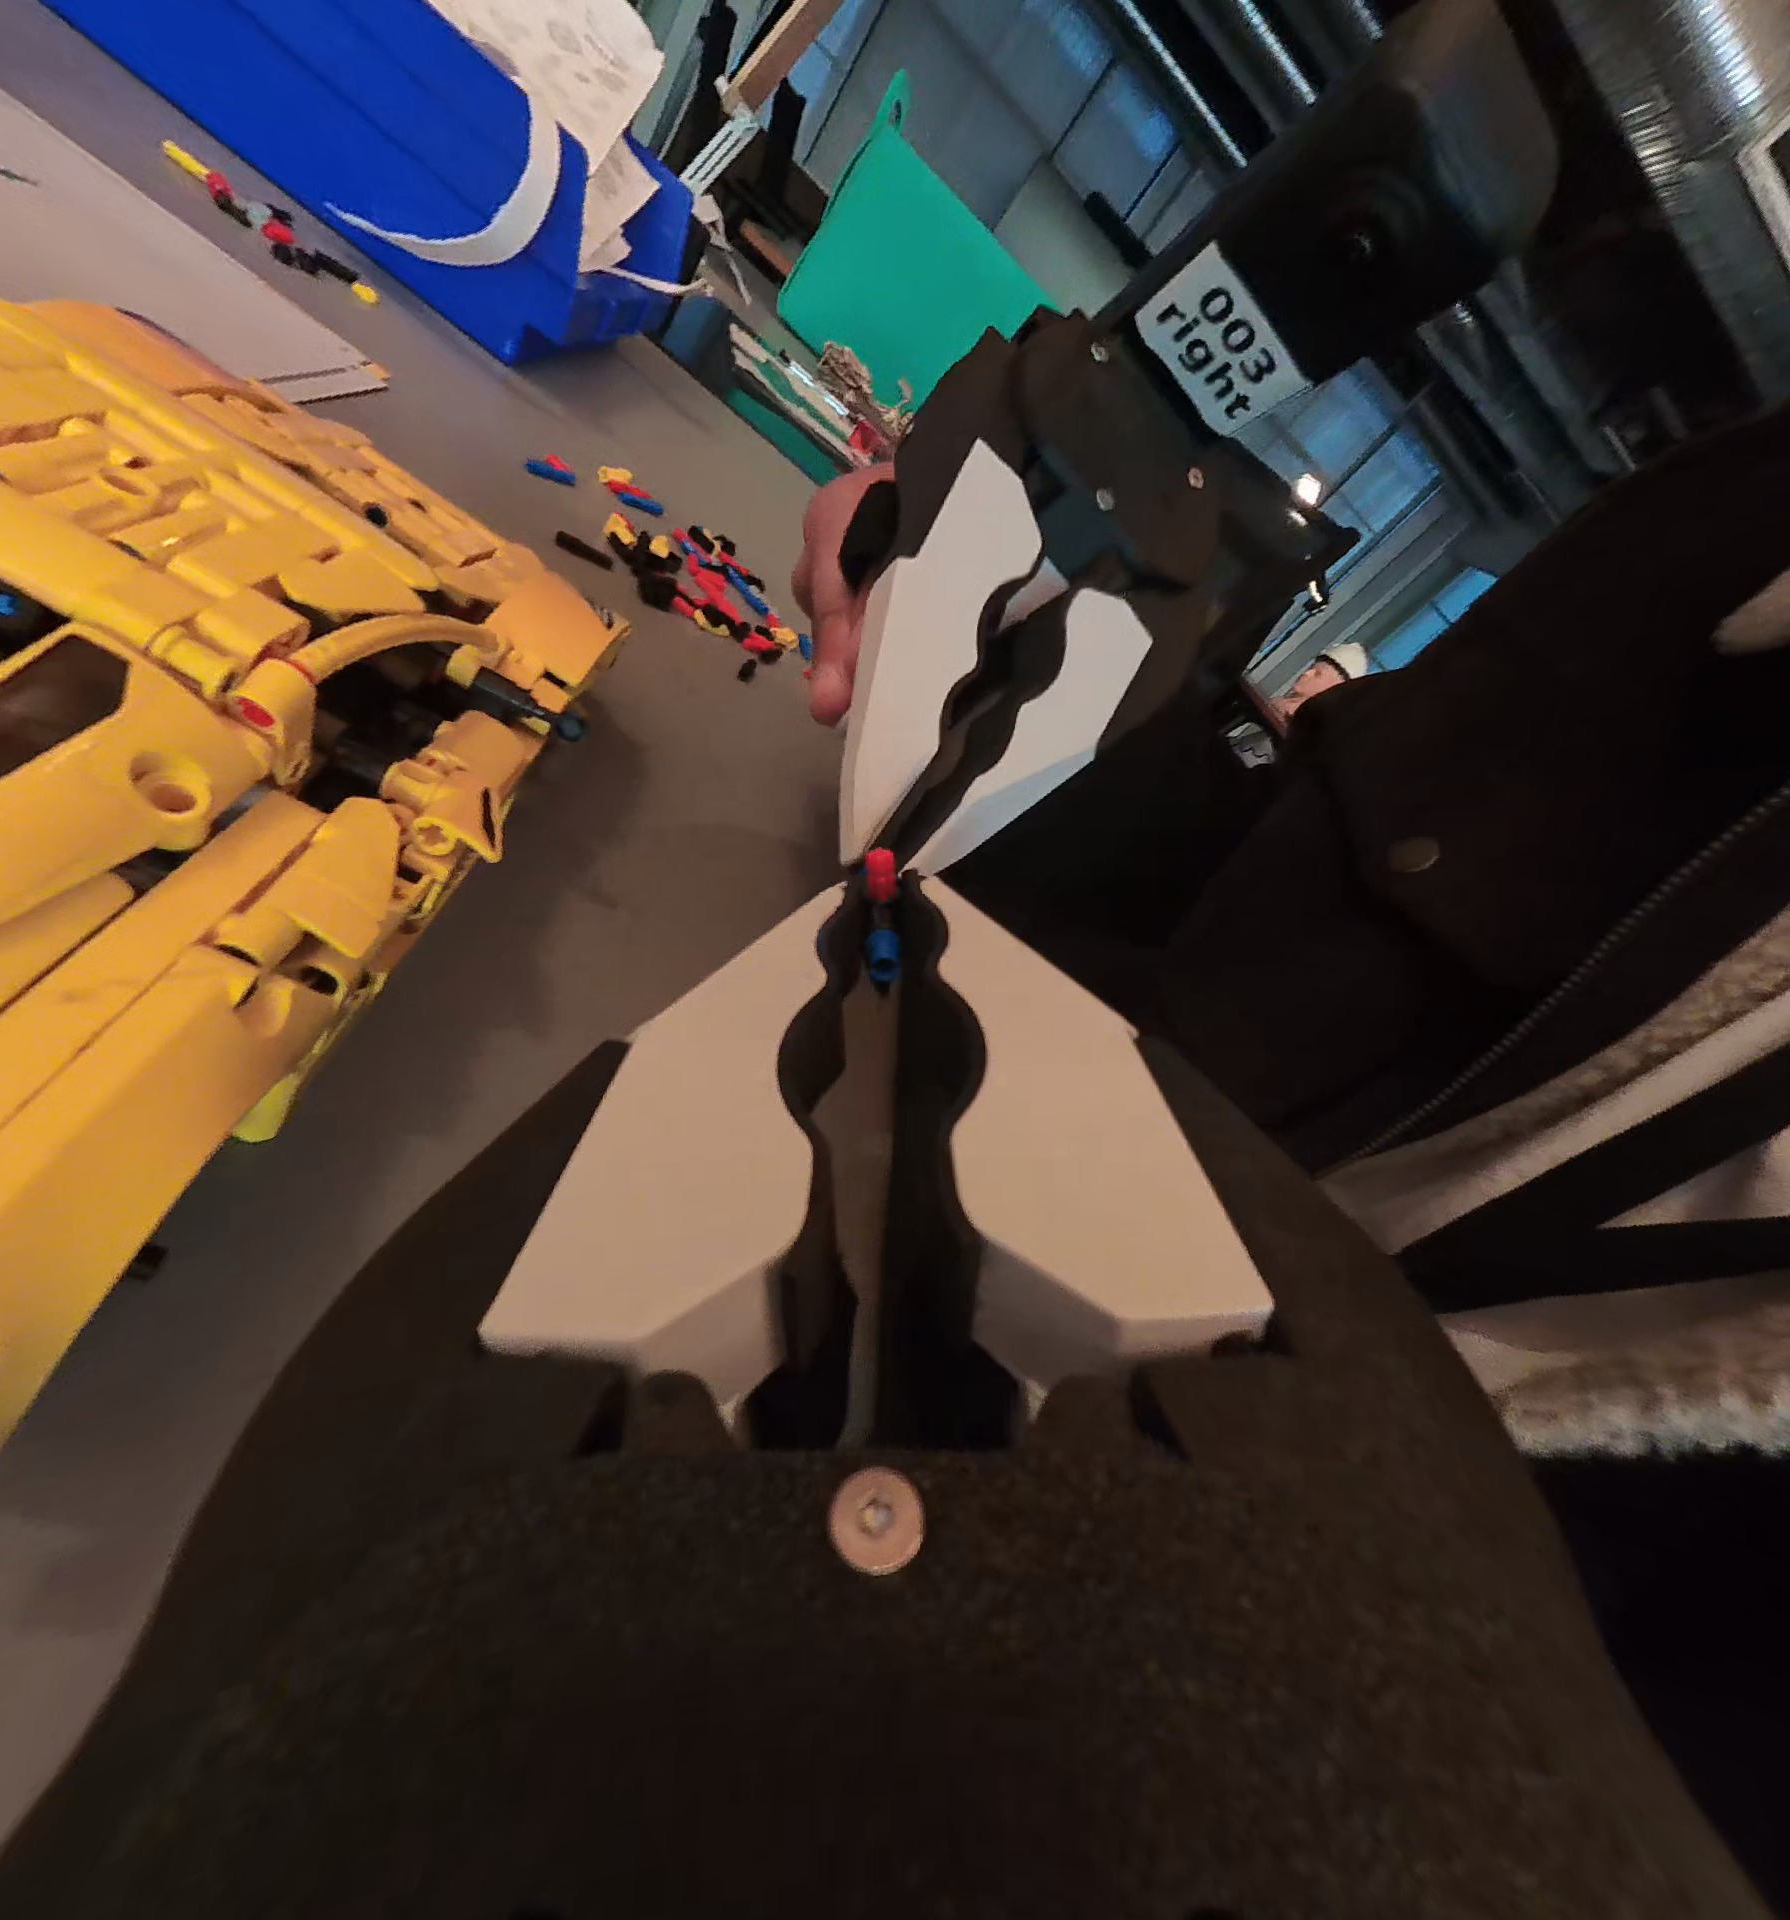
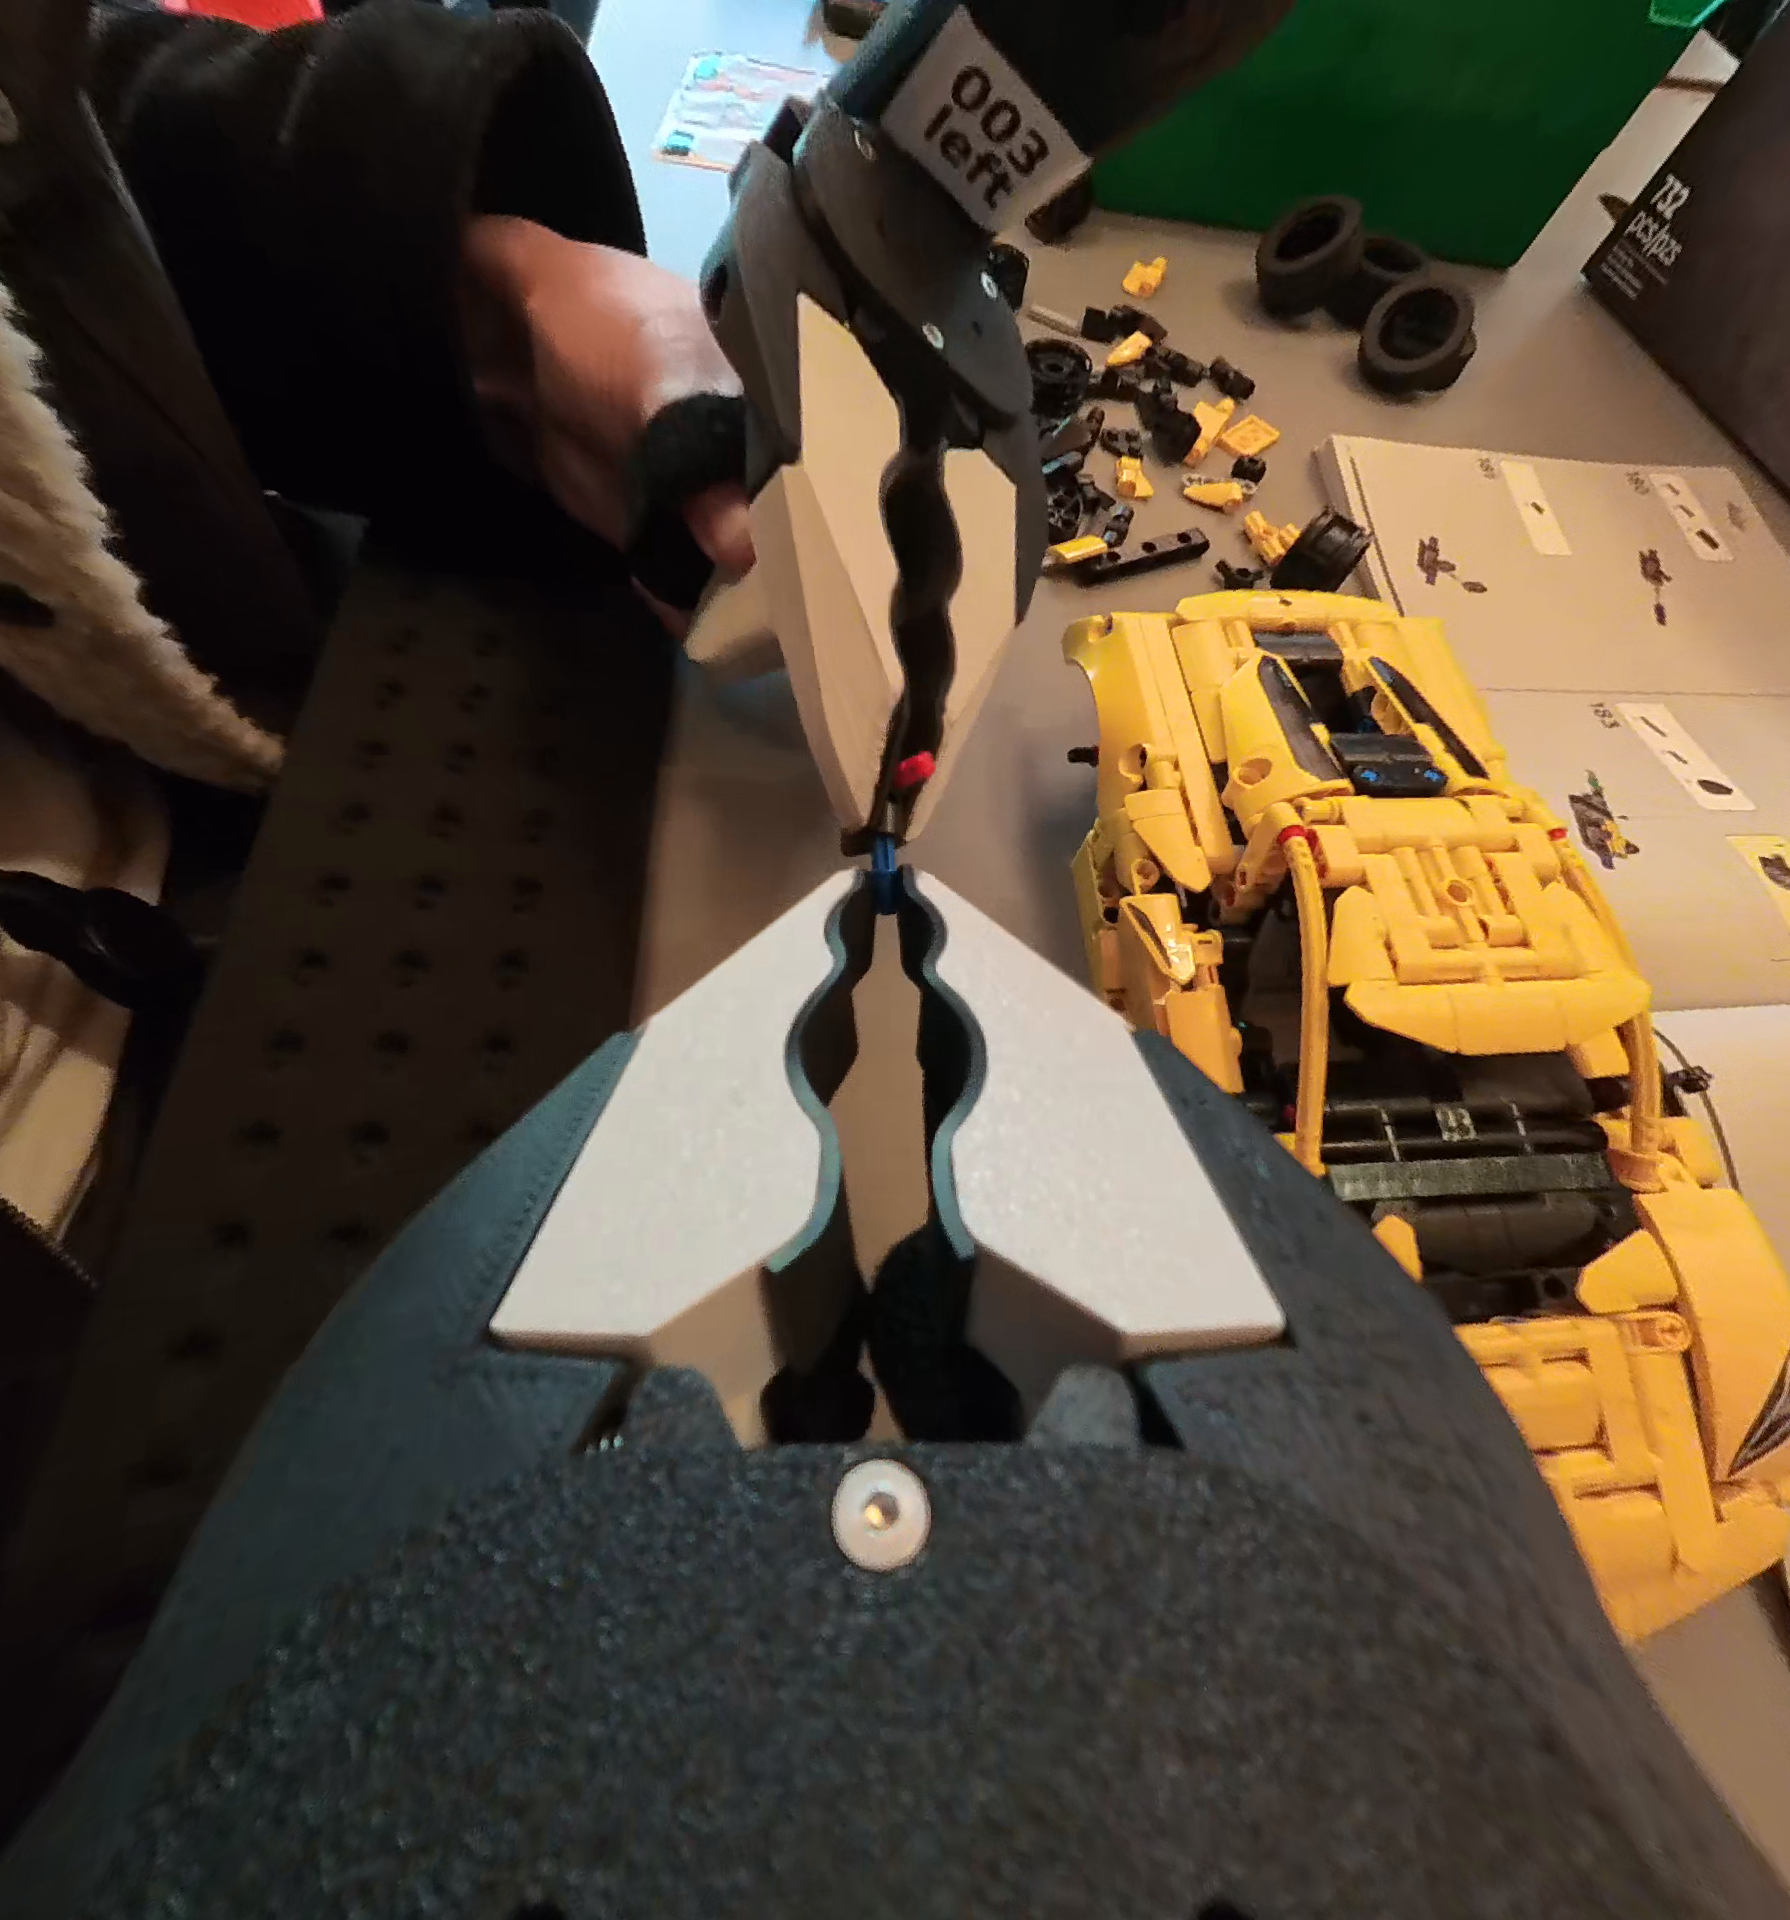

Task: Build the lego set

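The left tool (image 1: 878, 940) is clenched on a small blue-and-black pin piece (image 1: 880, 951); tip to tip with it, the right tool (image 2: 883, 883) grips the blue end (image 2: 883, 862), red end (image 1: 879, 871) between them. The yellow car (image 2: 1442, 1039) sits on the table (image 1: 662, 810) beside both.

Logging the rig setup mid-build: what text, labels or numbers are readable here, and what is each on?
I don't quote writing; these bear it:
White label on the right tongs: legible.
White label on the left tongs: legible.
Dark box: print legible.
Instruction booklet: step numbers, tiny.
Leaflet: blurred.
Car's black beam: small number, legible.
Pin piece in both tongs: none.
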Motion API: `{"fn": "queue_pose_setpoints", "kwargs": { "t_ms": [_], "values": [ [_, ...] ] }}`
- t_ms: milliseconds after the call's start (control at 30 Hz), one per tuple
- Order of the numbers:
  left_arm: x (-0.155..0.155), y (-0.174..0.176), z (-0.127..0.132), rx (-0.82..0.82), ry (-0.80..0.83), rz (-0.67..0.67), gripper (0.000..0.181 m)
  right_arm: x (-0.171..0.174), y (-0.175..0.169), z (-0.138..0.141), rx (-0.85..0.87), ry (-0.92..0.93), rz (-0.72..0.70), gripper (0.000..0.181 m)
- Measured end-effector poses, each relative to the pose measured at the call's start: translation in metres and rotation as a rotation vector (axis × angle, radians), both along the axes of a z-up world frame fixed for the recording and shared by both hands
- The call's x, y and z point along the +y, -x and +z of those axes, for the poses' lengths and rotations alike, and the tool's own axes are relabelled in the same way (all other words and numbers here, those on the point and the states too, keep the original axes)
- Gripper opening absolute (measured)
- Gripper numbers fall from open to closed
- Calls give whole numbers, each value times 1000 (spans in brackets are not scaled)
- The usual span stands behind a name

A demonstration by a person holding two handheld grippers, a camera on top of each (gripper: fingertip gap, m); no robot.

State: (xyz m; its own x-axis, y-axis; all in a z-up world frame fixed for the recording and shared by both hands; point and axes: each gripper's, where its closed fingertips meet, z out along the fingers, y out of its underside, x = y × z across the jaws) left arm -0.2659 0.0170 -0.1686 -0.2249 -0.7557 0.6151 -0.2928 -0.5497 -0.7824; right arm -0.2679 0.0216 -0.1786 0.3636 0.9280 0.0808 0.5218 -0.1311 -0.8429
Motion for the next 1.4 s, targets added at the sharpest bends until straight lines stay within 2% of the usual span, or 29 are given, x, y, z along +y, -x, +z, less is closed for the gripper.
{"fn": "queue_pose_setpoints", "kwargs": {
  "t_ms": [367,567,700,800,933,1333,1400],
  "values": [
    [6,-6,-30,170,-215,72,6,6,-5,-28,-128,26,-52,2],
    [4,-4,-16,94,-128,55,6,5,-1,-12,13,45,-36,2],
    [7,1,10,-49,21,36,6,7,2,16,225,2,-47,3],
    [9,4,16,-85,62,38,7,5,6,17,251,1,-34,12],
    [6,4,17,-89,61,22,7,6,5,17,233,-30,-38,3],
    [2,0,5,-29,-19,31,7,4,3,4,113,-14,-26,2],
    [1,0,8,-50,-9,24,7,3,5,9,159,1,-22,1]
  ]
}}
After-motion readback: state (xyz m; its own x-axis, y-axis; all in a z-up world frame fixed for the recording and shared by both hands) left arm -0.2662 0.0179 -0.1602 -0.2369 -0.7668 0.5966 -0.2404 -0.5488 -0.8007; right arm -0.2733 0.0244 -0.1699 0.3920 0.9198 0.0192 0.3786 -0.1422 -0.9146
